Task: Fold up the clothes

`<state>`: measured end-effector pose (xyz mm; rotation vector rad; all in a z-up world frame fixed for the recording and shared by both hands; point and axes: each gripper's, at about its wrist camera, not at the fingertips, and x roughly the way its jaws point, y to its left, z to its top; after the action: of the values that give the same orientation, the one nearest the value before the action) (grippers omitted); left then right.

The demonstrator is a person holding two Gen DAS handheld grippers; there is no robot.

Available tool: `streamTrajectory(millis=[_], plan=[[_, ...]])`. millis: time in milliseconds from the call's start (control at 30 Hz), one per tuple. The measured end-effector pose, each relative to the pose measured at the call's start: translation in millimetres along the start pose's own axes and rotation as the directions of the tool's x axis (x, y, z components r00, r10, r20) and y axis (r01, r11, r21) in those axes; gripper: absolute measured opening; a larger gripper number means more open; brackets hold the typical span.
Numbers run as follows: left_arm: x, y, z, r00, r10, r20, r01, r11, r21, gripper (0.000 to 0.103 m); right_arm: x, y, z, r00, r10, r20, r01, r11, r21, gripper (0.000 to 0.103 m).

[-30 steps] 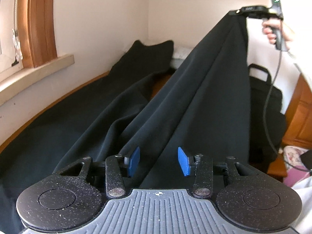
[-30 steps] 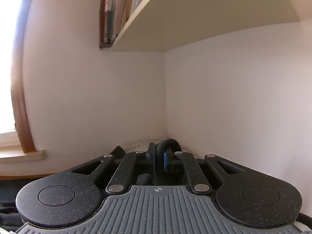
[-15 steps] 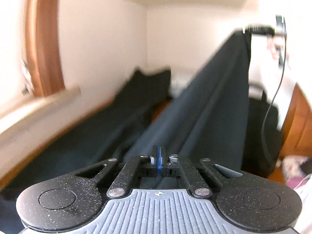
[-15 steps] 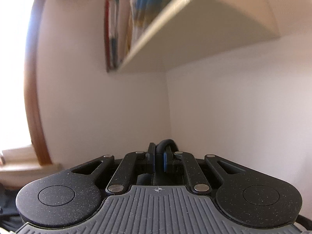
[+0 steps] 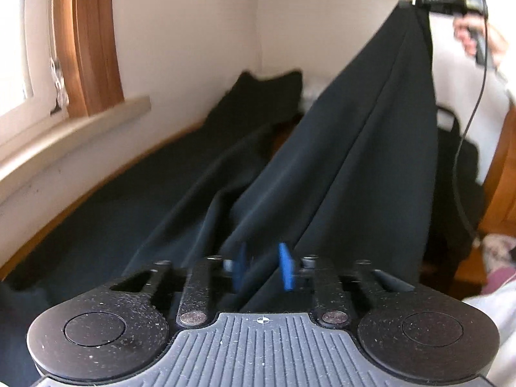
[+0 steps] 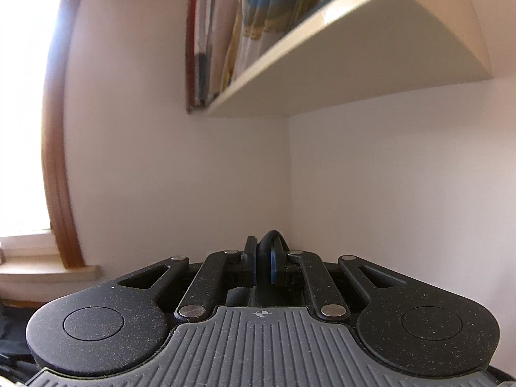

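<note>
Dark, smooth cloth hung between two grippers

The right gripper (image 6: 262, 266) has its blue pads pinched tight on a rounded fold of the black garment (image 5: 364, 148), held high so matte fabric drapes in long soft pleats down to the wooden surface (image 5: 48, 225); the left gripper (image 5: 262, 266) stands partly parted, gripping nothing, its blue pads astride a ridge of the cloth, contact unclear
</note>
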<state>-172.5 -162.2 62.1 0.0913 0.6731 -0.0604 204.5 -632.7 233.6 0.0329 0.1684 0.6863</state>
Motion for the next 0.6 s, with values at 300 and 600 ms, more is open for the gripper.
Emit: streamTrajectory(millis=[300, 600], plan=[[16.4, 6.7, -15.9, 0.998, 0.013, -0.058, -0.011, 0.999, 0.031, 0.011, -5.2, -8.4, -4.5, 1.0, -0.018, -0.008, 0.018, 1.0, 0.013, 0.009], [-90.3, 3.4, 28.2, 0.99, -0.067, 0.127, 0.065, 0.998, 0.023, 0.006, -29.3, -23.4, 6.1, 0.997, -0.077, 0.024, 0.076, 0.997, 0.029, 0.009]])
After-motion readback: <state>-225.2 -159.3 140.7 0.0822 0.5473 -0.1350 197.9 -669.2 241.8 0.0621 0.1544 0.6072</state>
